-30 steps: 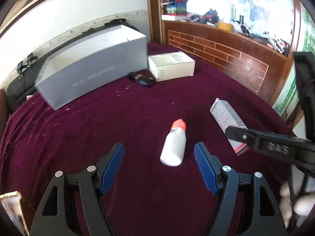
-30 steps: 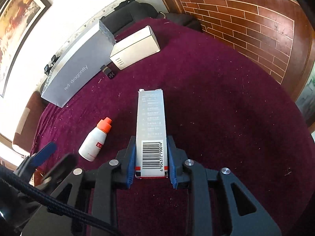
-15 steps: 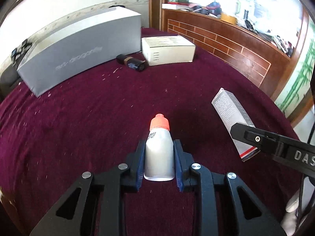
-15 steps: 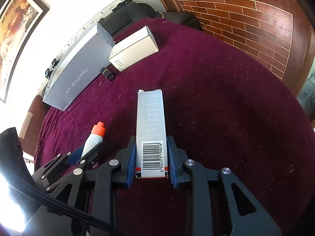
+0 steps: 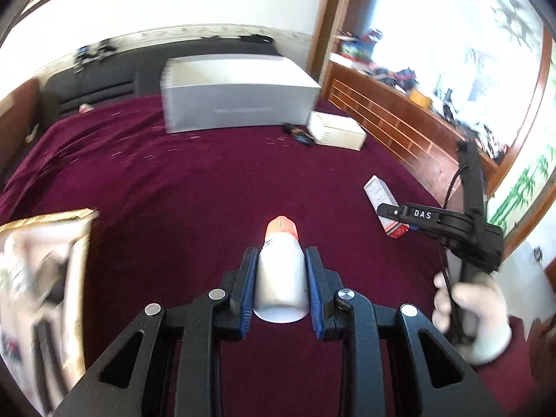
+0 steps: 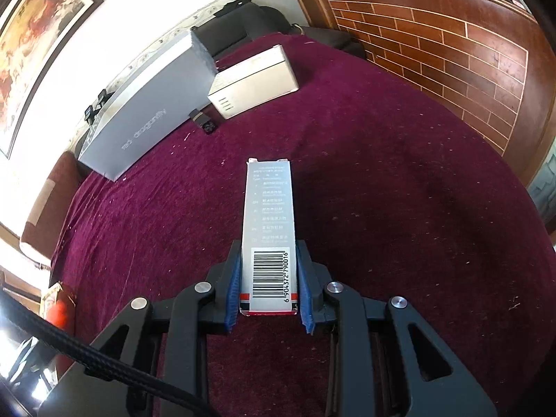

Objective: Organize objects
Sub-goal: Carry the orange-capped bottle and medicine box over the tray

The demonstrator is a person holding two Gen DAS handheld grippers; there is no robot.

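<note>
Both grippers are clamped on something above the maroon cloth (image 6: 399, 180): the left gripper (image 5: 280, 285) grasps a white bottle (image 5: 281, 278) with an orange cap, the right gripper (image 6: 269, 283) a slim grey carton (image 6: 269, 222).

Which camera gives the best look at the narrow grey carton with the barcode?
The right wrist view: the narrow grey cardboard carton fills the centre, barcode and print sharp, clamped in the right tool. The left wrist view shows it small, blurred and partly behind that tool.
</note>
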